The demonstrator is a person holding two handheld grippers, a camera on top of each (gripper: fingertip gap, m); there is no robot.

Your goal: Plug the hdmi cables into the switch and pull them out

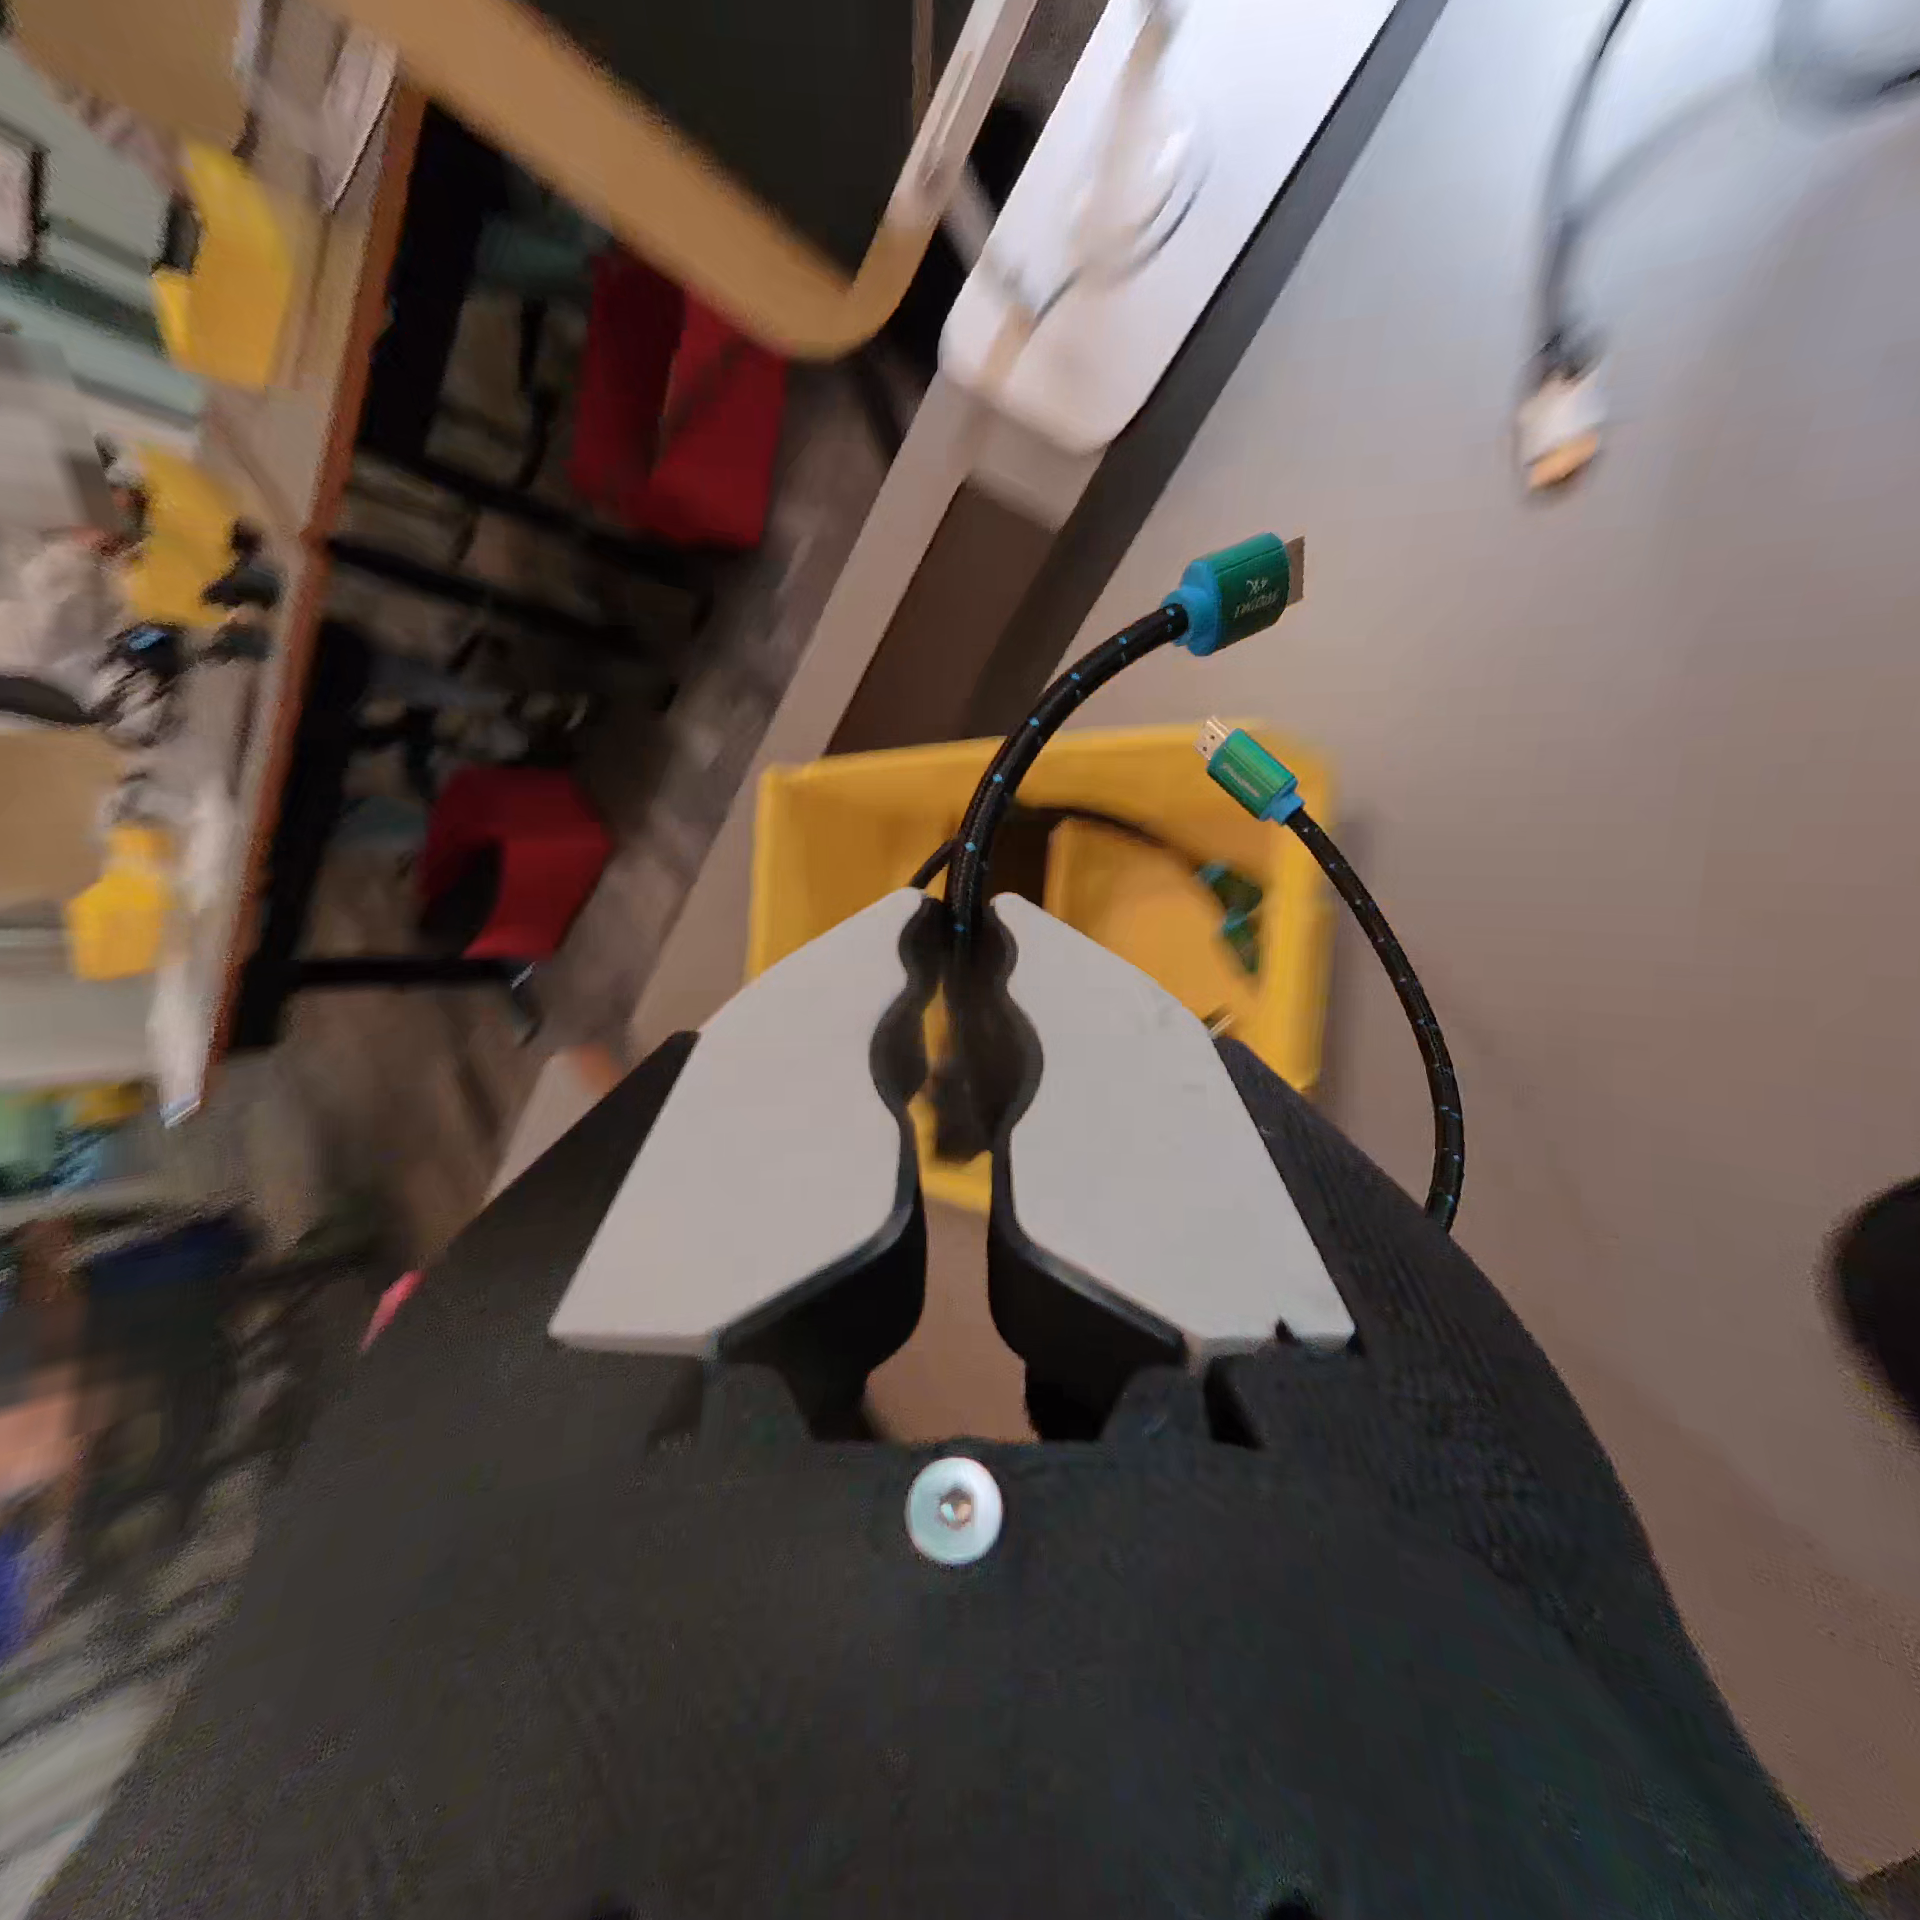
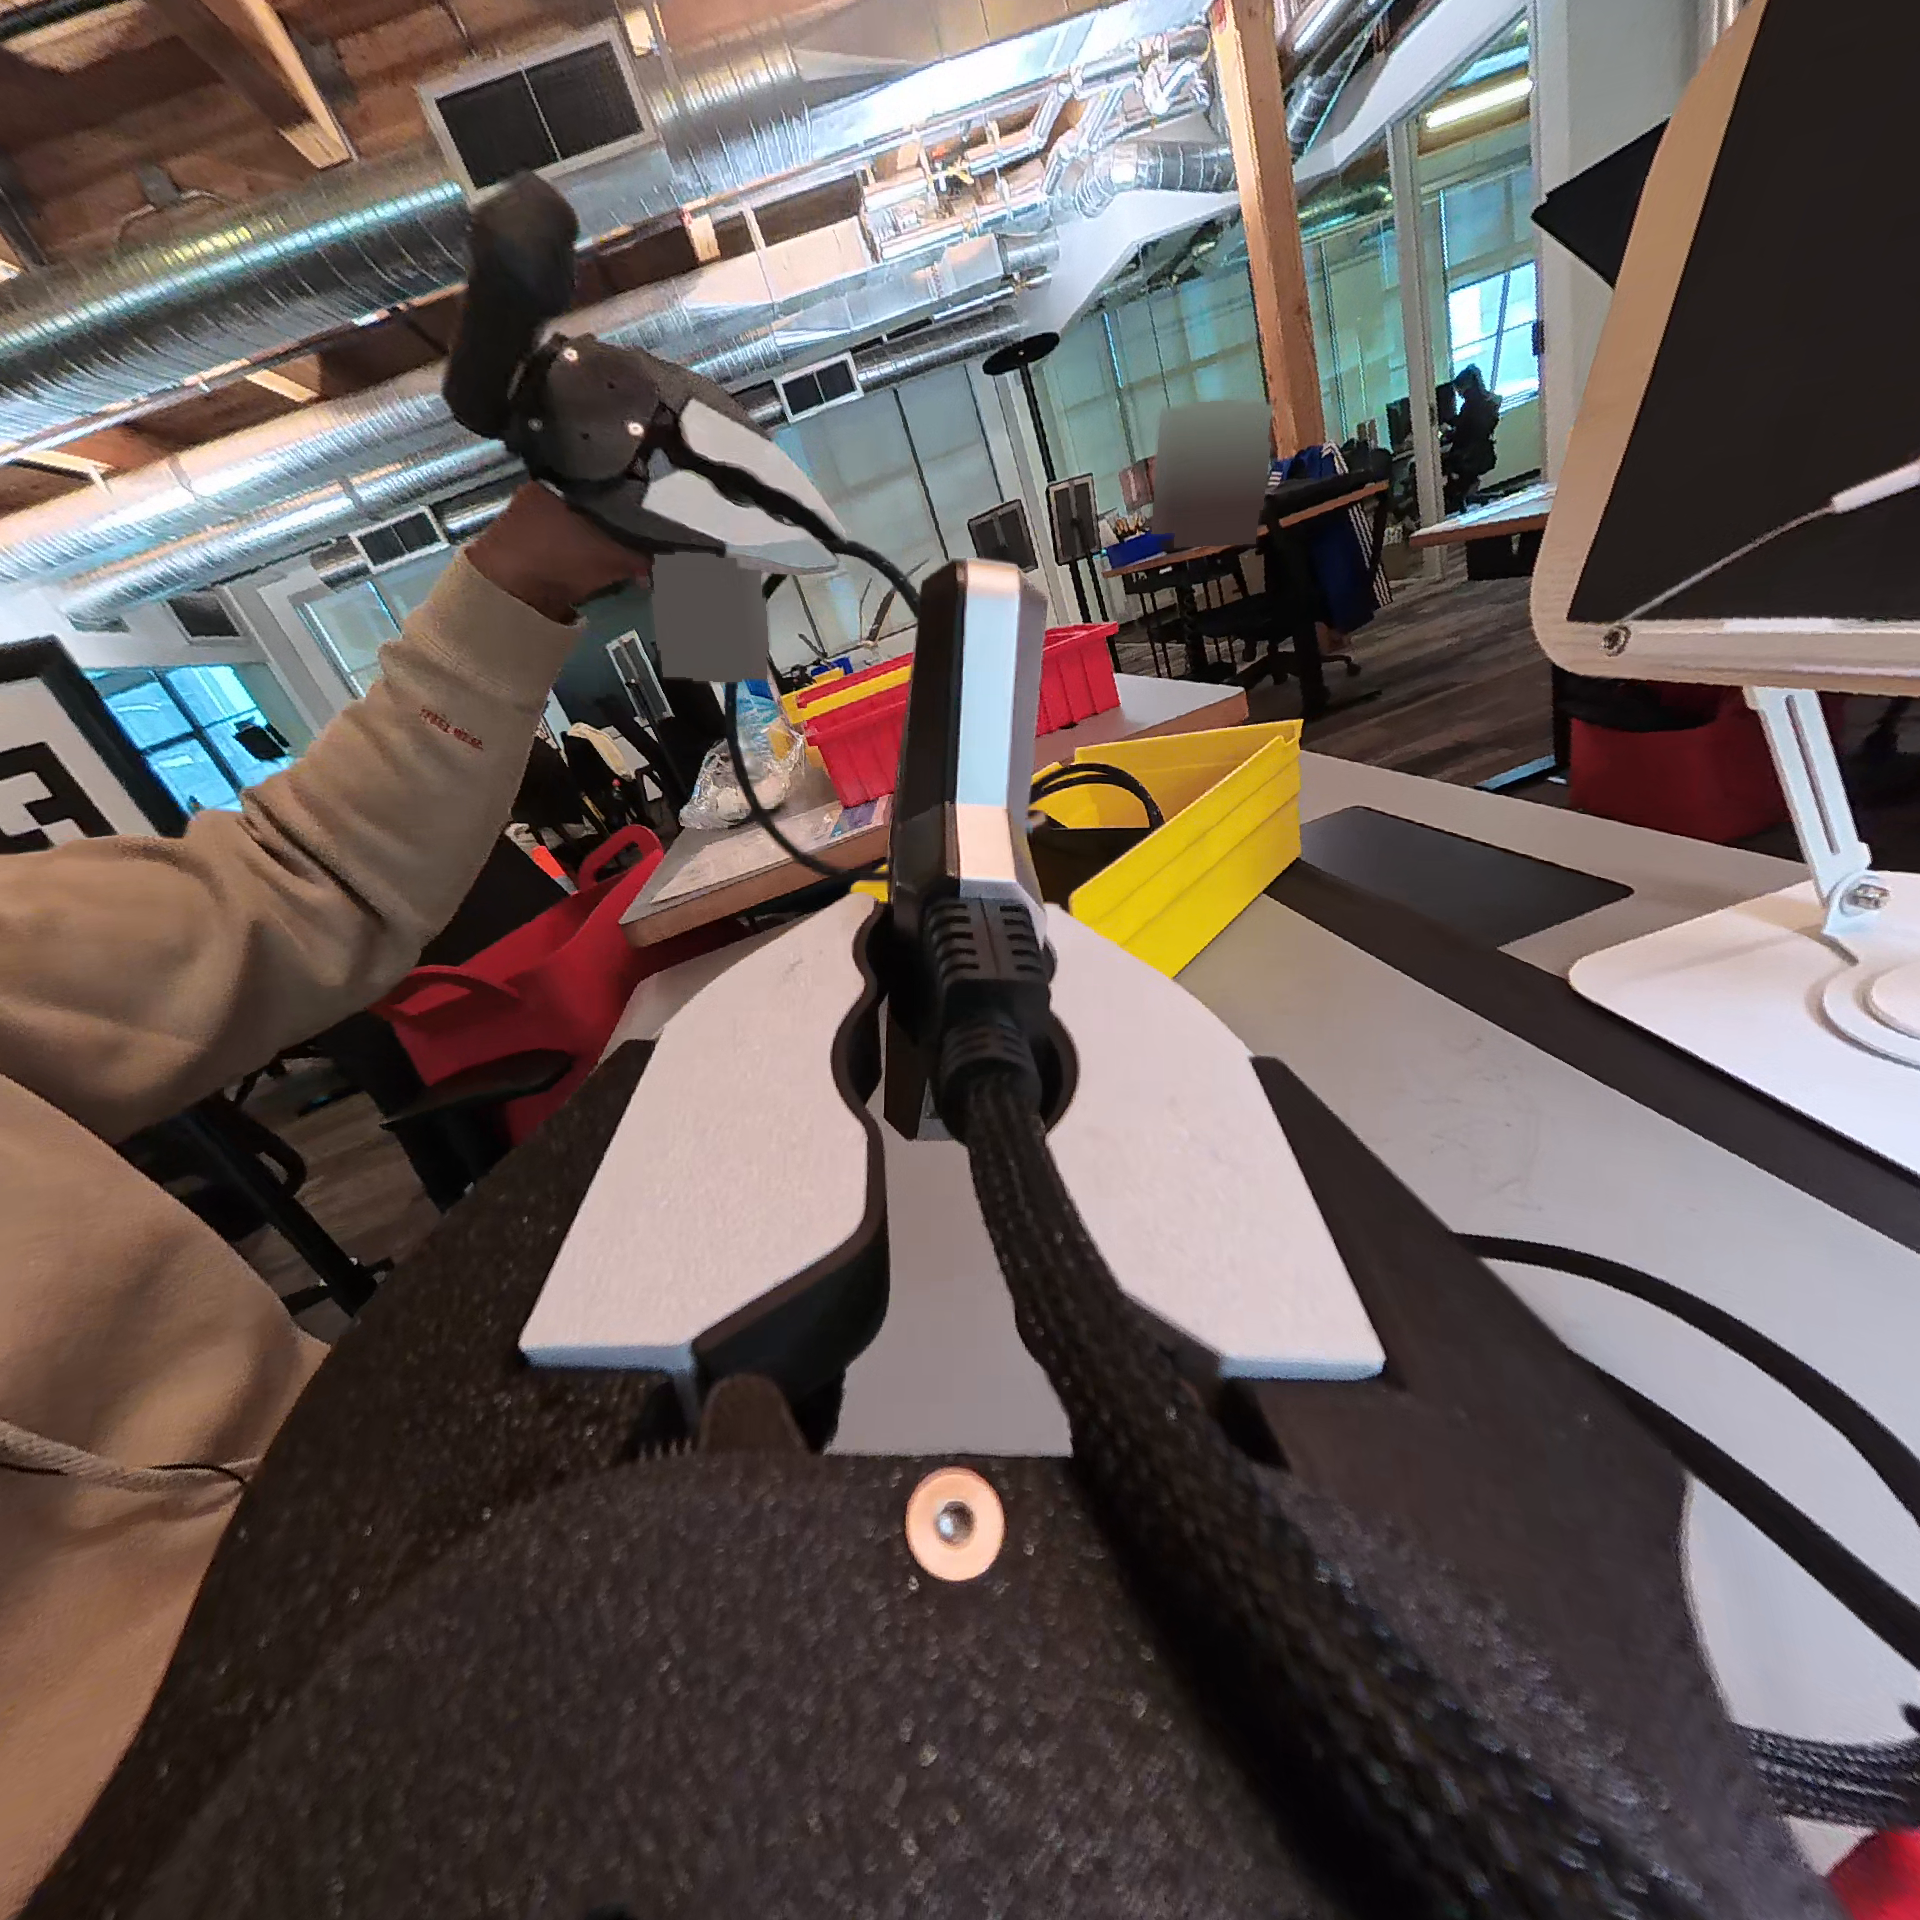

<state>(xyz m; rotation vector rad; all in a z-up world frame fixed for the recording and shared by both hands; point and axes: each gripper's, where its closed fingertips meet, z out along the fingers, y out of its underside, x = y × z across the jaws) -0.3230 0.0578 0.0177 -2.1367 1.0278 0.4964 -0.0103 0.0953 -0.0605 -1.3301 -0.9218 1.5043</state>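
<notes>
Spanning the right of the left wrist view, a grey table [image 1: 1558, 935] is seen, with a yellow bin [image 1: 831, 831] at its edge. The switch [image 2: 971, 727] is clamped upright by the right gripper [image 2: 961, 997]. A braided hdmi cable [image 1: 1049, 727] is pinched by the left gripper [image 1: 956, 925], its green plug [image 1: 1242, 592] held aloft.

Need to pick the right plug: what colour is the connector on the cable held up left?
Green shell with a blue collar; left wrist view.
</notes>
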